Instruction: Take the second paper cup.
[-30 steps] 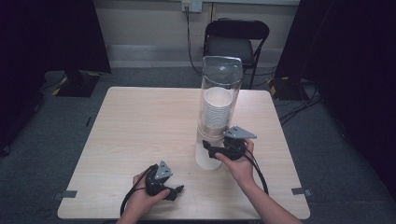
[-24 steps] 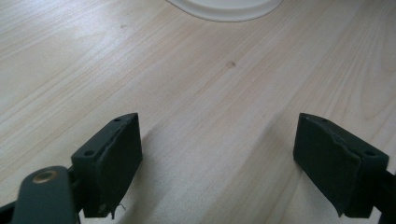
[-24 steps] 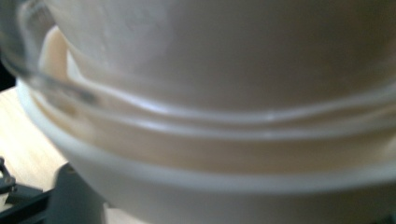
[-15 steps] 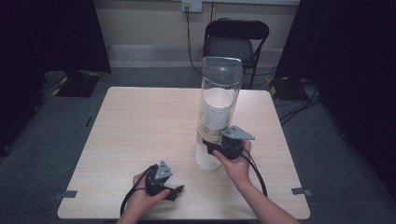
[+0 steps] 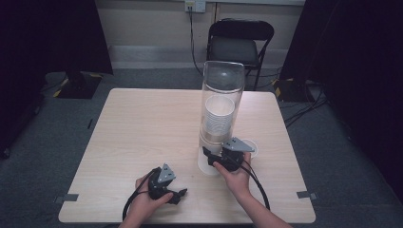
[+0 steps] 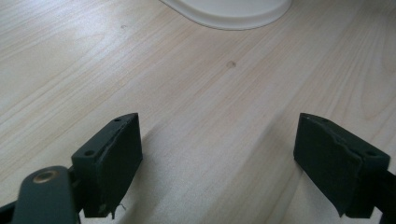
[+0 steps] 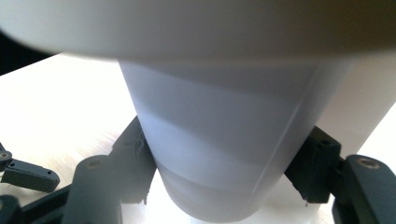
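Left gripper point(image 5: 177, 194) black with grey three-cornered plate and looping black cable, right gripper point(image 5: 207, 153) alike, matte black jaws with round screw holes, bare forearms.

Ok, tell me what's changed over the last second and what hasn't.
Very little. The right gripper stays closed around the lowest white cup at the foot of the clear dispenser tube, with at most a slight shift of the hand. The left gripper keeps resting open on the table, and the dispenser hasn't moved.
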Tool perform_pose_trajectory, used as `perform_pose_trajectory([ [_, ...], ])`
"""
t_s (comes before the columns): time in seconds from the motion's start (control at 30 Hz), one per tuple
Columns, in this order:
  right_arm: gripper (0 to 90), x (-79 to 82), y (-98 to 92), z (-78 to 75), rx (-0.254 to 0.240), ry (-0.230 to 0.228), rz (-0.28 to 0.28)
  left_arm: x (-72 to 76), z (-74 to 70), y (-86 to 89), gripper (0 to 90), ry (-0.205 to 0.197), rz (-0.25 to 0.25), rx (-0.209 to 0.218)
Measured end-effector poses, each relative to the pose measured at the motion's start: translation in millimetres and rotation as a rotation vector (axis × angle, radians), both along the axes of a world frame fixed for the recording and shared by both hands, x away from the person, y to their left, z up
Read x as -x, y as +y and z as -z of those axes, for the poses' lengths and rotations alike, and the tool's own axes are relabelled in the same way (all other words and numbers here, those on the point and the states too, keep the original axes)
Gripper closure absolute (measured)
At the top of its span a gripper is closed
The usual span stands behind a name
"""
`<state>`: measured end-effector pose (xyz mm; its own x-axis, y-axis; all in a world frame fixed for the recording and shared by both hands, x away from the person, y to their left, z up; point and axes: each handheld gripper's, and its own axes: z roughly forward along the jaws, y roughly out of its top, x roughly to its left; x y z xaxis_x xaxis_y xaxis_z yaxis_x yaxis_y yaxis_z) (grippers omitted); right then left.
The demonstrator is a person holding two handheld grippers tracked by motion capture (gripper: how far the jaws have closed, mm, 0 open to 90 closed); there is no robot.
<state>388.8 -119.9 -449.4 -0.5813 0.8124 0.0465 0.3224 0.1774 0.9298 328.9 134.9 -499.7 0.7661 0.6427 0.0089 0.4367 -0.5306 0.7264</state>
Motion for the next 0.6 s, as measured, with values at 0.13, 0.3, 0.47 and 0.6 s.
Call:
perform_pose_trajectory([
  [0.13, 34.9, 0.0, -0.4, 0.8, 0.014, -0.012, -0.003, 0.0, 0.0, -0.2, 14.8, 0.001, -0.001, -0.001],
  [0.3, 35.2, 0.7, -0.7, 2.1, 0.018, -0.012, -0.008, 0.3, 0.1, -0.4, 14.8, 0.001, -0.004, 0.001],
  [0.47, 35.3, 0.4, -0.5, 3.8, 0.012, -0.019, -0.011, 0.3, 0.0, -0.3, 14.8, 0.001, -0.004, 0.001],
  [0.6, 35.3, -1.6, -2.1, 6.0, 0.007, -0.027, -0.019, 0.3, 0.0, -0.4, 14.8, 0.001, -0.005, 0.0],
])
